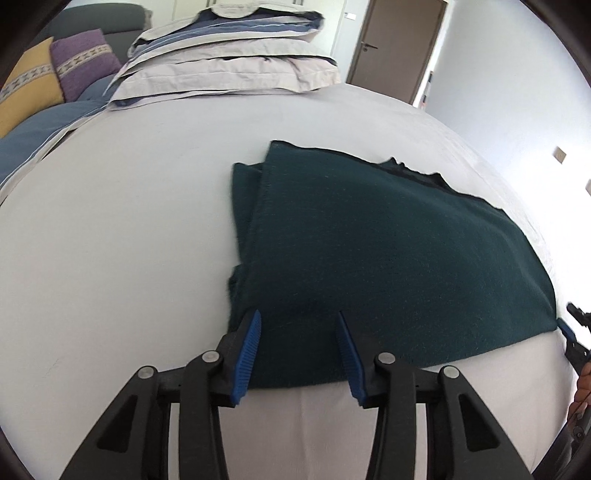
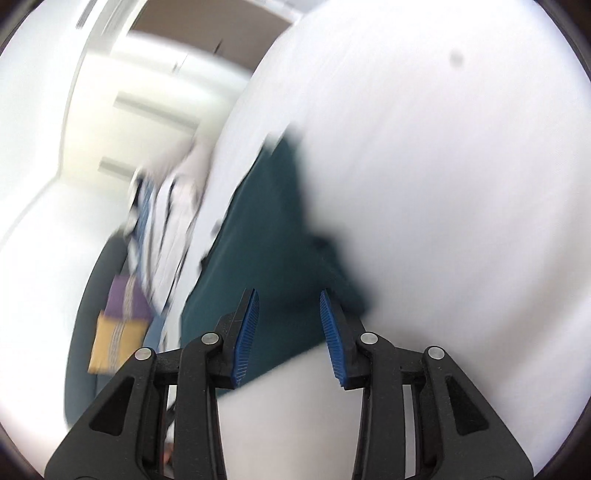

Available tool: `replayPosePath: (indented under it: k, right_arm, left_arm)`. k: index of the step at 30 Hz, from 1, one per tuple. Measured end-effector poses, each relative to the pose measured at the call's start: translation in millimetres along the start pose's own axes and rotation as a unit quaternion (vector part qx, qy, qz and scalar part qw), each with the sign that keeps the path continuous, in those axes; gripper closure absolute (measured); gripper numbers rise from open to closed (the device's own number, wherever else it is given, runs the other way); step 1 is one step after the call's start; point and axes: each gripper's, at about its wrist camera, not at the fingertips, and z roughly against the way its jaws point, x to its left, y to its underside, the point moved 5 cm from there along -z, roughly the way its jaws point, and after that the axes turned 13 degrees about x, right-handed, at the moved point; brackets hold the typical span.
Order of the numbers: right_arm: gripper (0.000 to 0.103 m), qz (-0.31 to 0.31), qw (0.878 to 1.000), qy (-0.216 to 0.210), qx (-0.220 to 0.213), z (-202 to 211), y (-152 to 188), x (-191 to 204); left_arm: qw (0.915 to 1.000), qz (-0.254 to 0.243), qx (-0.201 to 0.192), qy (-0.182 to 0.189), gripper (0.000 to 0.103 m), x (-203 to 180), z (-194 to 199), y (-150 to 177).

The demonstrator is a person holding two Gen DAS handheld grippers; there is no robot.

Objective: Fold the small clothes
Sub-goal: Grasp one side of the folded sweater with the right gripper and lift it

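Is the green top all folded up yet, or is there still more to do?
Partly. The dark green garment lies flat on the white bed, one side already turned in along its left edge. Right now the left gripper and right gripper sit at its near edge, jaws apart, gripping nothing. It is still wide, so more folds probably remain.

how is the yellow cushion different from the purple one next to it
The yellow cushion sits nearest the picture's left edge; the purple cushion leans beside it, closer to the stacked bedding. They differ in colour. Both carry a pale patterned band and rest against the grey sofa.
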Motion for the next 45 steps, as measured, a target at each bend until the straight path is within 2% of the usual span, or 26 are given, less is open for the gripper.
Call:
replayPosePath:
  k: [1,3,5,7,11,14,16,18,20,25,28,32,34,36,38,45]
  right_arm:
    - [0.063,-0.004,0.999,0.022,-0.023,17,-3,-6]
    - [0.054,-0.001,0.999,0.031,-0.044,41,-10,-9]
    - [0.049,0.002,0.998,0.028,-0.048,52,-11,-7]
    - [0.049,0.010,0.999,0.026,-0.043,52,-14,-2]
    - [0.047,0.029,0.999,0.017,-0.022,21,-22,28]
    - [0.038,0.042,0.998,0.048,0.002,-12,-40,38]
    - [0.038,0.037,0.997,0.057,0.024,-37,-51,36]
    - [0.038,0.036,0.997,0.061,0.039,-59,-58,35]
    - [0.038,0.054,0.996,0.065,0.042,-78,-60,43]
    - [0.038,0.080,0.993,0.068,0.053,-101,-51,60]
    - [0.042,0.080,0.993,0.060,0.057,-103,-48,66]
    - [0.047,0.093,0.990,0.078,0.065,-107,-44,67]
    - [0.055,0.084,0.991,0.082,0.067,-112,-47,61]
    - [0.069,0.068,0.992,0.081,0.066,-113,-51,57]
    - [0.077,0.062,0.993,0.081,0.066,-113,-51,55]
    - [0.079,0.055,0.994,0.061,0.077,-119,-50,49]
  left_arm:
    - [1.0000,0.006,0.000,0.001,0.057,-1,5,1]
    - [0.9999,0.006,-0.011,0.001,0.051,-11,18,-1]
    - [0.9997,-0.005,-0.024,0.006,0.034,-25,28,-7]
    - [0.9993,-0.020,-0.030,0.014,0.033,-46,30,-17]
    - [0.9975,-0.061,-0.021,0.027,0.033,-87,17,-35]
    - [0.9967,-0.076,0.007,0.028,0.033,-107,-8,-48]
    - [0.9964,-0.076,0.027,0.024,0.033,-112,-23,-54]
    - [0.9948,-0.075,0.067,0.016,0.033,-113,-47,-55]
    - [0.9953,-0.071,0.066,0.007,0.028,-109,-55,-55]
    - [0.9948,-0.082,0.060,0.000,0.027,-110,-58,-49]
    - [0.9949,-0.082,0.058,0.001,0.026,-109,-59,-48]
    - [0.9946,-0.087,0.057,-0.003,0.026,-109,-60,-48]
    - [0.9949,-0.086,0.053,-0.003,0.026,-108,-60,-48]
    - [0.9948,-0.087,0.054,-0.002,0.026,-109,-62,-49]
    - [0.9947,-0.088,0.054,-0.003,0.025,-109,-62,-49]
    - [0.9943,-0.091,0.055,-0.002,0.025,-111,-63,-48]
